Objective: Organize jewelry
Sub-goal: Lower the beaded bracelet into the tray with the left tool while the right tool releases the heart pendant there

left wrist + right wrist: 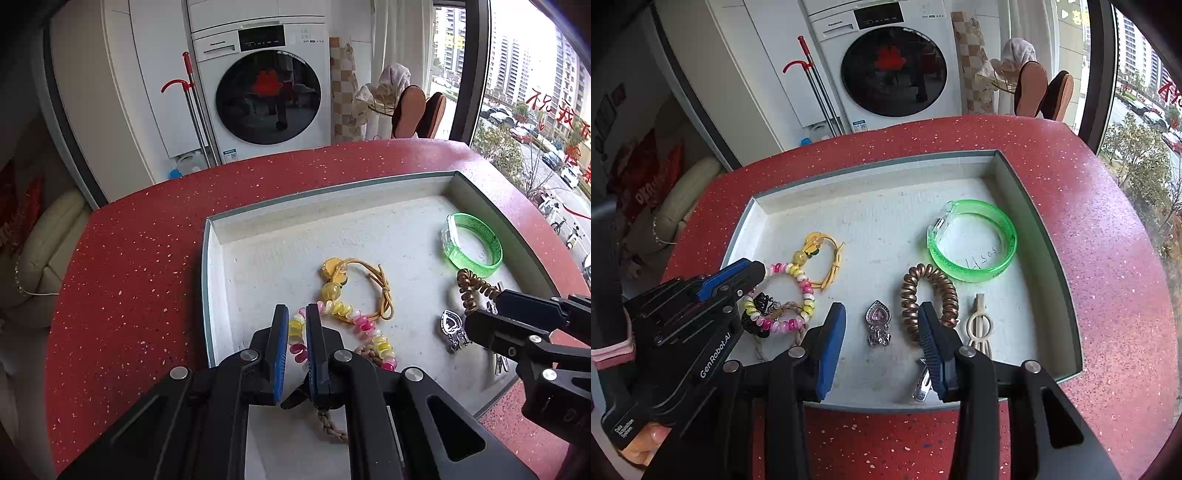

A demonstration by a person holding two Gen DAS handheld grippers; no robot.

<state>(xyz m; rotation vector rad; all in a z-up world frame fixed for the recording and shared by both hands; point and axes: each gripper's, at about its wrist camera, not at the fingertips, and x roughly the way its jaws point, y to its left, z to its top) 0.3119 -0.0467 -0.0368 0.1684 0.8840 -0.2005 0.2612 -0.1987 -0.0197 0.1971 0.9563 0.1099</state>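
- The left gripper [297, 314] sits at the tray's [1038, 206] left side, its jaws nearly clenched around the edge of the pink-and-yellow beaded bracelet [798, 295]; whether the beads are truly pinched cannot be told.
- That bracelet overlaps a yellow cord bracelet [827, 258], a braided cord [799, 332] and a small black claw clip [759, 306]. Lifting it would likely drag these along.
- In mid-tray, a silver heart pendant [879, 321] lies flat between the fingers of the right gripper [882, 321], which is wide open and holds nothing.
- The pendant is thin and slick, so the pads may slide off it.
- The right finger touches or covers the copper spiral hair tie [929, 295], so closing could nudge it.
- Further right lie a cream hair clip [979, 321] and green bangle [971, 240], clear of both tools.
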